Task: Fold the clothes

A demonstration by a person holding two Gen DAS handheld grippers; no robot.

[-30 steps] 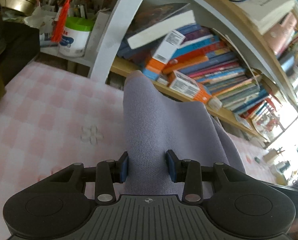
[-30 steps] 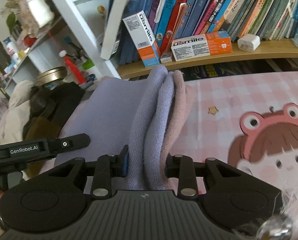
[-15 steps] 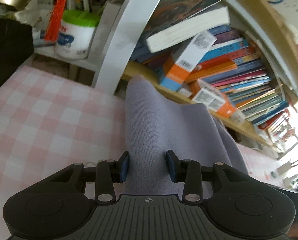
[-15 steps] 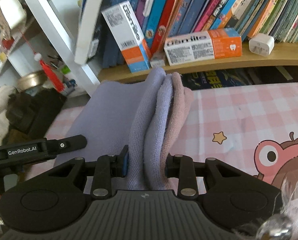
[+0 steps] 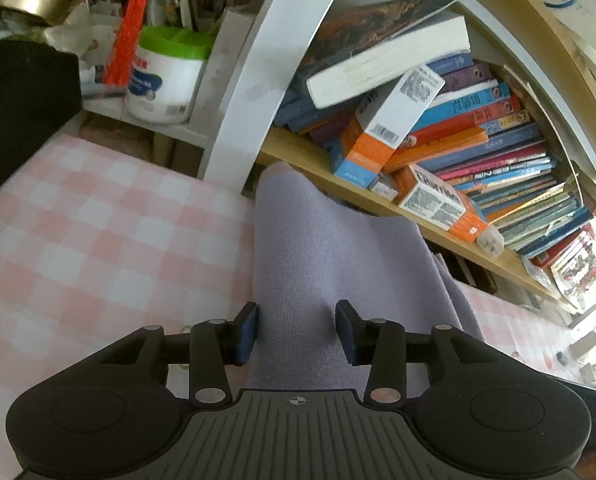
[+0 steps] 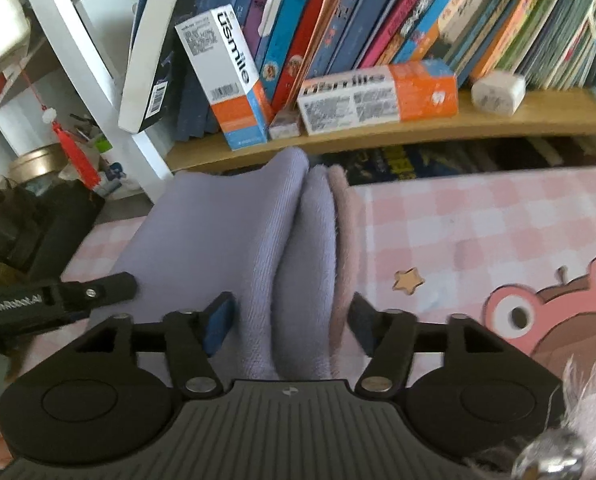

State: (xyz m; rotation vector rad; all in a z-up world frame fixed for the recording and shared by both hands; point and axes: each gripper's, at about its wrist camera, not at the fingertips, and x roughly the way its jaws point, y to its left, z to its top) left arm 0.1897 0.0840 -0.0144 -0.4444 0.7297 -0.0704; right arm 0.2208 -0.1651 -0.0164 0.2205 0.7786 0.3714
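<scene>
A lilac knitted garment (image 5: 330, 248) is stretched between my two grippers above the pink checked bed cover (image 5: 98, 240). My left gripper (image 5: 296, 332) is shut on one end of it. My right gripper (image 6: 290, 320) is shut on the other end, where the cloth is bunched in several folds (image 6: 298, 248) with a pinkish inner layer. The left gripper's black body (image 6: 54, 300) shows at the left of the right wrist view.
A bookshelf with a row of books (image 6: 418, 20) and orange-and-white boxes (image 6: 378, 96) stands close ahead. A white shelf post (image 5: 270, 60), a green-lidded tub (image 5: 166, 76) and a red tassel (image 5: 128, 28) are to the left. A cartoon print (image 6: 558, 320) is on the cover.
Both grippers have moved forward with the garment, closer to the bookshelf. Their hold on the cloth is unchanged.
</scene>
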